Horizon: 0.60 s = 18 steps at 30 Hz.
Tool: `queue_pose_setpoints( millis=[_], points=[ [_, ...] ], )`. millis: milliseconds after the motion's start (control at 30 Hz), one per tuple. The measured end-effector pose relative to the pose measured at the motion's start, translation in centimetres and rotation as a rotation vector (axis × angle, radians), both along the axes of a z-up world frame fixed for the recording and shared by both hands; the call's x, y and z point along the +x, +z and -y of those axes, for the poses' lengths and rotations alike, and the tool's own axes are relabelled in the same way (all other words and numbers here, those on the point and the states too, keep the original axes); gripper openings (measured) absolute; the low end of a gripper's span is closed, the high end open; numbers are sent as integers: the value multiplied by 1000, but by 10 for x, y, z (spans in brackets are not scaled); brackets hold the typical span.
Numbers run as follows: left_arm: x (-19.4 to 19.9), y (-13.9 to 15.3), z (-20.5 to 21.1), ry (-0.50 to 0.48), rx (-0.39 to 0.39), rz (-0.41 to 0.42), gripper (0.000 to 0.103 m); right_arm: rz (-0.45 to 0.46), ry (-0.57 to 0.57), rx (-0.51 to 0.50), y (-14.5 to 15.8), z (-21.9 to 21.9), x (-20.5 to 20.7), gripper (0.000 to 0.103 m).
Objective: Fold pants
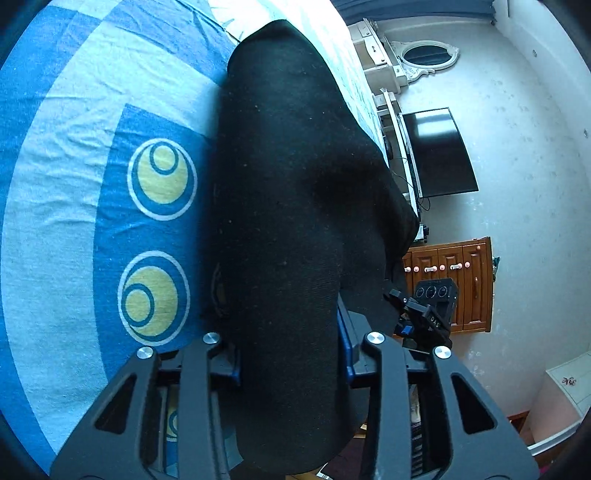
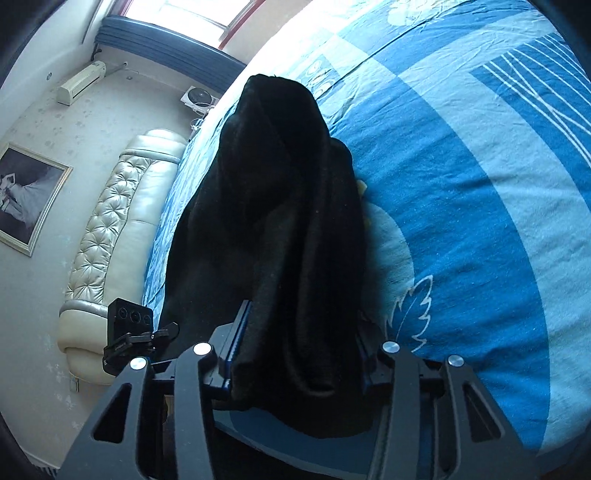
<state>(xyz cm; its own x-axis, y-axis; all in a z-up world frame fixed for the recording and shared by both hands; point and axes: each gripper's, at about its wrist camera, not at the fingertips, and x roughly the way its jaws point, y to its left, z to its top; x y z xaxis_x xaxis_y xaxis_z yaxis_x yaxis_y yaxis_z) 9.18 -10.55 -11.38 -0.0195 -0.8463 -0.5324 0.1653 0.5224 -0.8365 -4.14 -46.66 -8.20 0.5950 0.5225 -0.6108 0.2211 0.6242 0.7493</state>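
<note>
Black pants (image 1: 295, 184) hang stretched between my two grippers above a blue patterned bed sheet (image 1: 92, 166). My left gripper (image 1: 291, 354) is shut on one end of the pants; the fabric fills the gap between its fingers and drapes over them. In the right wrist view the pants (image 2: 280, 206) rise from my right gripper (image 2: 299, 369), which is shut on a bunched fold of the cloth. The far end of the pants touches the sheet (image 2: 480, 184). The other gripper shows at the edge of each view (image 1: 428, 314) (image 2: 129, 332).
The bed edge runs beside the pants. Beyond it in the left view stand a dark TV (image 1: 439, 151), a wooden cabinet (image 1: 465, 280) and a white dresser with a mirror (image 1: 424, 55). The right view shows a cream tufted headboard (image 2: 118, 229), a framed picture (image 2: 26, 195) and a window (image 2: 199, 14).
</note>
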Motion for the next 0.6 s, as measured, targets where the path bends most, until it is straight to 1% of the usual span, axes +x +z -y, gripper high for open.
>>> queue_pose_setpoints(
  millis=[133, 267, 467, 600],
  points=[
    [-1, 12, -2, 7, 20, 39, 32, 2, -19, -20, 6, -7, 1, 43],
    [-2, 25, -11, 23, 38, 90, 31, 10, -2, -17, 5, -13, 6, 41],
    [-2, 35, -57, 64, 71, 124, 31, 31, 78, 3, 6, -53, 24, 41],
    [-3, 35, -94, 109, 77, 106, 31, 41, 135, 30, 4, -86, 40, 41]
  ],
)
